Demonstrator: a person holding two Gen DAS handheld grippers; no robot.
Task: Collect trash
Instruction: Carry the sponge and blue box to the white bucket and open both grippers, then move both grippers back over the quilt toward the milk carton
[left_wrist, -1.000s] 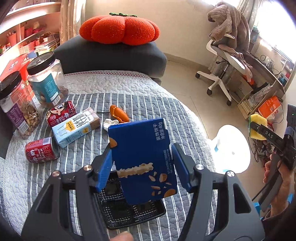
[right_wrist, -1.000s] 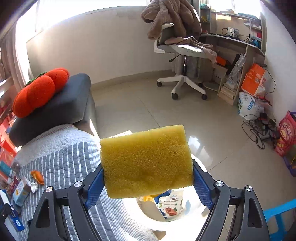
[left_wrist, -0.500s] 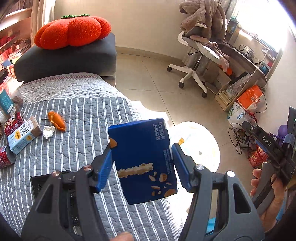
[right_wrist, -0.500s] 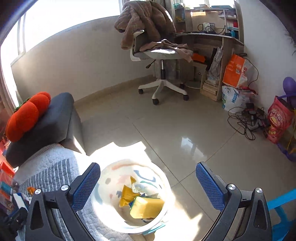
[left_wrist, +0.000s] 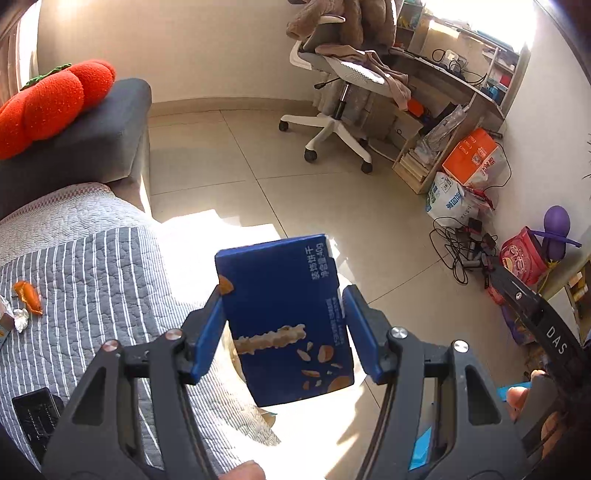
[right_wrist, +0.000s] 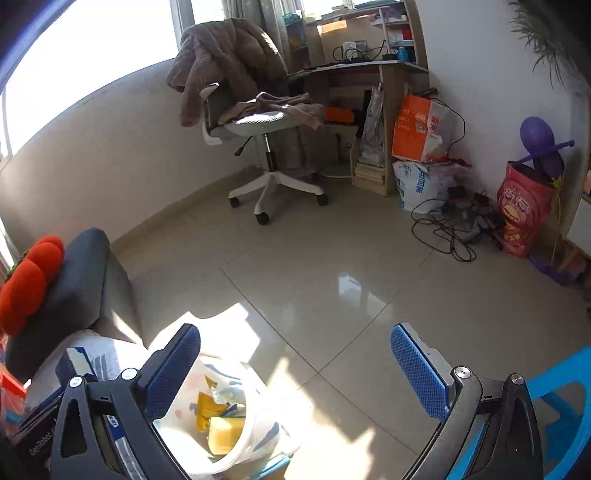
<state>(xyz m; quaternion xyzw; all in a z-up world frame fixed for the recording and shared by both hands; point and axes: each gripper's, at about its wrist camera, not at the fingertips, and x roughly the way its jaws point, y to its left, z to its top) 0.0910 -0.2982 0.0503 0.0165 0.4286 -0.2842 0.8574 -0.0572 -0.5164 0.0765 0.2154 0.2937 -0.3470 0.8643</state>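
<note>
My right gripper (right_wrist: 295, 373) is wide and empty above the white bin (right_wrist: 236, 443) holding a yellow sponge (right_wrist: 225, 435), while my left gripper (left_wrist: 282, 332) holds the blue biscuit box (left_wrist: 284, 317) beyond the striped bed's (left_wrist: 92, 280) edge, orange peel (left_wrist: 27, 297) and crumpled white wrapper (left_wrist: 20, 319) remaining.

**Blue box held past the bed's edge**

The left gripper (left_wrist: 282, 325) holds a blue box (left_wrist: 286, 317) upright, slightly tilted, its left pad against the box's left side. Whether the right pad touches is unclear. The box hangs in front of the sunlit floor (left_wrist: 295, 192), just past the edge of the striped quilt (left_wrist: 92, 280). On the quilt lie an orange peel (left_wrist: 27, 297), a crumpled wrapper (left_wrist: 20, 319) just beside it, and a black tray (left_wrist: 35, 417) near the bottom left. A red pumpkin cushion (left_wrist: 51, 99) sits on a grey pillow (left_wrist: 96, 136). An office chair (left_wrist: 340, 85) stands across the floor. The right gripper's (left_wrist: 535, 321) dark body shows at the right edge.
</note>
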